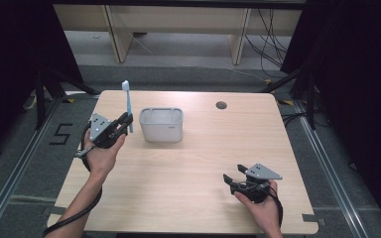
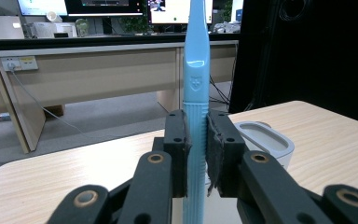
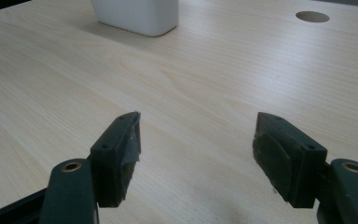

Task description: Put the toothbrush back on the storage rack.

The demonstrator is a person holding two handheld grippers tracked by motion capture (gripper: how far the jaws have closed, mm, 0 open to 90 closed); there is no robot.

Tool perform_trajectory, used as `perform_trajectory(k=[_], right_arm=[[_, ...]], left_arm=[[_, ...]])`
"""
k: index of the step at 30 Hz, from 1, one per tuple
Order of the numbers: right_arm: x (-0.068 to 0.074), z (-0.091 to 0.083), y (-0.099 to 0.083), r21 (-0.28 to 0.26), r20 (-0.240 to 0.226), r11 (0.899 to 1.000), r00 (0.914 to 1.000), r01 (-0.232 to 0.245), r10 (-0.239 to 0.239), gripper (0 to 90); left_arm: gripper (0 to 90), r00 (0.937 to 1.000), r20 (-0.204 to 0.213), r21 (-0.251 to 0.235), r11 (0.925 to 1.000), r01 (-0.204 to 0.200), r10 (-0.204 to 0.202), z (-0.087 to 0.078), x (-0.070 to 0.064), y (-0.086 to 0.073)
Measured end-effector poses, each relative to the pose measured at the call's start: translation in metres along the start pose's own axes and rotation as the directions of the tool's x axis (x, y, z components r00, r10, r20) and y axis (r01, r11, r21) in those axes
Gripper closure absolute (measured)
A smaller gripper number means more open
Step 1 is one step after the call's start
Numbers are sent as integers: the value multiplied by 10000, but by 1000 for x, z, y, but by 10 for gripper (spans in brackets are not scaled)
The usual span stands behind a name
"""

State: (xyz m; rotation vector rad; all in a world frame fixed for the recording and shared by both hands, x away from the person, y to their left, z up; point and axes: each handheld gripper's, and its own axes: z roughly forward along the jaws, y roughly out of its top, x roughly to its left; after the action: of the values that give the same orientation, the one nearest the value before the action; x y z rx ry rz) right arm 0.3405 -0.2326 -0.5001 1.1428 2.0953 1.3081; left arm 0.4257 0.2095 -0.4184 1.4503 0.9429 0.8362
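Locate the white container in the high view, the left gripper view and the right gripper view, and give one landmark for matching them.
High view: the white container stands left of the table's middle, just right of the left gripper holding the toothbrush.
Left gripper view: at the right, beyond the jaws.
Right gripper view: at the top edge, left of centre.
Shared landmark: the round table hole.

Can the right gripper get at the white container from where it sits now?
Probably yes. The right gripper has its jaws open and empty, and bare table lies between it and the white container. The left gripper, holding the toothbrush, stands beside the container.
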Motion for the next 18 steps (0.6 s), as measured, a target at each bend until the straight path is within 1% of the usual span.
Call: perform_trajectory(k=[2, 3, 4, 6, 8, 9, 13, 14, 15, 18], right_arm=[[0, 0, 0, 11, 13, 10000, 10000, 11, -11, 331], [0, -1, 0, 123, 37, 9999, 10000, -58, 57, 331], [1, 0, 0, 70, -29, 9999, 10000, -84, 84, 331], [1, -1, 0, 211, 49, 9997, 10000, -87, 86, 331], [1, -1, 0, 224, 68, 9997, 9999, -82, 80, 331], [-2, 0, 0, 70, 90, 9993, 9992, 378, -378, 330], [-2, 0, 1, 72, 85, 9993, 9993, 376, -377, 331], [-2, 0, 1, 67, 85, 9993, 9993, 362, -363, 330], [2, -1, 0, 254, 52, 9995, 9998, -185, 184, 331], [1, -1, 0, 214, 70, 9997, 10000, -70, 68, 331]], left_arm=[[787, 10000, 8, 30, 10000, 10, -10, 1, 0, 0], [787, 10000, 11, 40, 10000, 8, -8, 1, 0, 0], [787, 10000, 10, 27, 10000, 17, -17, 2, 0, 0], [787, 10000, 25, -19, 10000, 28, -27, 4, 0, 0], [787, 10000, 25, 7, 10000, 6, -6, 5, 0, 1], [787, 10000, 33, 33, 10000, 8, -9, 5, 0, 1], [787, 10000, 26, 4, 10000, 25, -25, 8, 1, 1], [787, 10000, 34, 30, 10000, 2, -3, 9, 1, 2], [787, 10000, 28, 35, 10000, 19, -19, 9, 1, 2], [787, 10000, 25, -1, 10000, 3, -3, 11, 1, 3]])
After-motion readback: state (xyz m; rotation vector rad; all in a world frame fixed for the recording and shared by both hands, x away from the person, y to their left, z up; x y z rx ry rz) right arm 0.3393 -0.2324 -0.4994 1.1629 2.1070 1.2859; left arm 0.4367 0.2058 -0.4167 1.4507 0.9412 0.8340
